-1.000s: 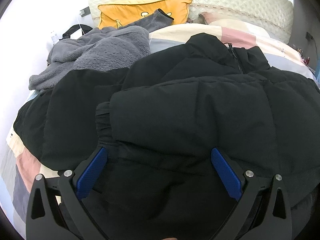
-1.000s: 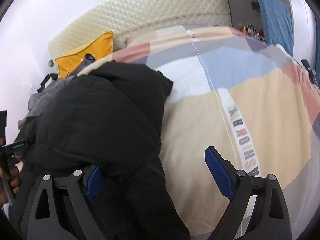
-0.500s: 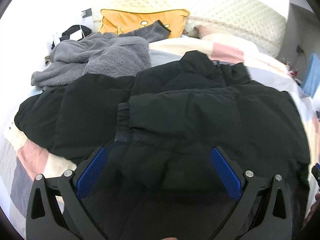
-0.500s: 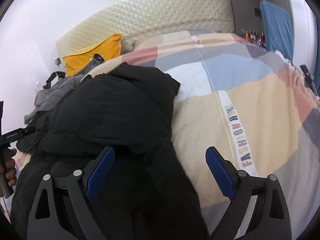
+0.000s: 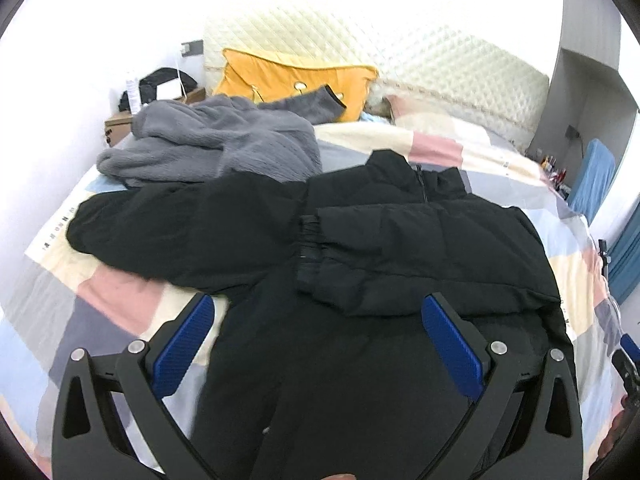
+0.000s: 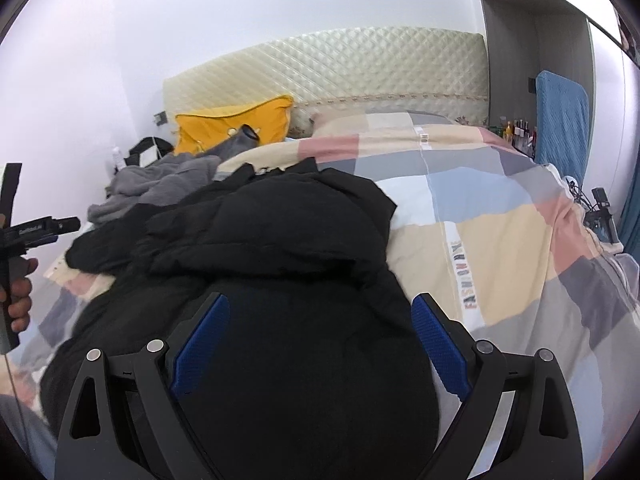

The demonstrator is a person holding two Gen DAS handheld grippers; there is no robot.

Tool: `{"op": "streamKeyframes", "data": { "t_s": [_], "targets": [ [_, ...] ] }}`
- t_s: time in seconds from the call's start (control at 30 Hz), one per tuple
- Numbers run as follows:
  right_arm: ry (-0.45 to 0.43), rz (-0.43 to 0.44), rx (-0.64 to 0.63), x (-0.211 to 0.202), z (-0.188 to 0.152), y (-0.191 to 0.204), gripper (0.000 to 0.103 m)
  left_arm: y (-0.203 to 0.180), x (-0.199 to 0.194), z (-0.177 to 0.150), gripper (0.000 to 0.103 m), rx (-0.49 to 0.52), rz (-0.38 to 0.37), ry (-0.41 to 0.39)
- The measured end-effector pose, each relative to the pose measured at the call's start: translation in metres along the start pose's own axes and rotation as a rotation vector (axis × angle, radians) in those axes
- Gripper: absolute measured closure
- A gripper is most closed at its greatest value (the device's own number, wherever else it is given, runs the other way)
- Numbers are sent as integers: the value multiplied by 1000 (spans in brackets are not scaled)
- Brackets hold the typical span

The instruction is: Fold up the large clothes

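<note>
I'm looking at a bed covered by a patchwork quilt in cream, pink, grey and pale blue blocks, with a strip of lettering running down it. A black puffer jacket lies spread across the quilt on the bed's left half, one sleeve folded over its front. Toward the head end, at the left edge, a grey fleece garment lies crumpled, touching the jacket. A yellow pillow leans at the head against the quilted cream headboard
</note>
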State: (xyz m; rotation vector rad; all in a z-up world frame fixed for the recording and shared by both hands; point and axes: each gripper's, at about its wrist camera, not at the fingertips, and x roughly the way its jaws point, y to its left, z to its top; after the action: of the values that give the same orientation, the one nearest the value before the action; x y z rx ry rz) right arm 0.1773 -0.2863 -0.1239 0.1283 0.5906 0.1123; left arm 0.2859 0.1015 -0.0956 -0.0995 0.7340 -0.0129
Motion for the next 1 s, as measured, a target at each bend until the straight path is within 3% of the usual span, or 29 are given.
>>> {"op": "streamKeyframes", "data": {
  "t_s": [0.1, 0.27, 0.43, 0.6, 0.8, 1.0],
  "targets": [
    [-1, 16, 1, -15, -13, 16, 11, 19, -16, -2, 0, -8, 12, -11],
    [-21, 8, -106, -37, -30, 48, 11, 54, -34, 1, 0, -39, 42, -29],
    [-96, 24, -127, -64, -37, 62, 10, 98, -54, 11, 0, -79, 68, -59],
    [-158, 44, -80, -87, -43, 62, 9, 146, -68, 36, 0, -92, 159, -90],
    [-221, -31, -32, -106, -52, 57, 1, 192, -84, 72, 0, -85, 254, -126],
    [-215, -13, -14, -103, -54, 53, 1, 230, -73, 87, 0, -81, 337, -120]
  ]
}}
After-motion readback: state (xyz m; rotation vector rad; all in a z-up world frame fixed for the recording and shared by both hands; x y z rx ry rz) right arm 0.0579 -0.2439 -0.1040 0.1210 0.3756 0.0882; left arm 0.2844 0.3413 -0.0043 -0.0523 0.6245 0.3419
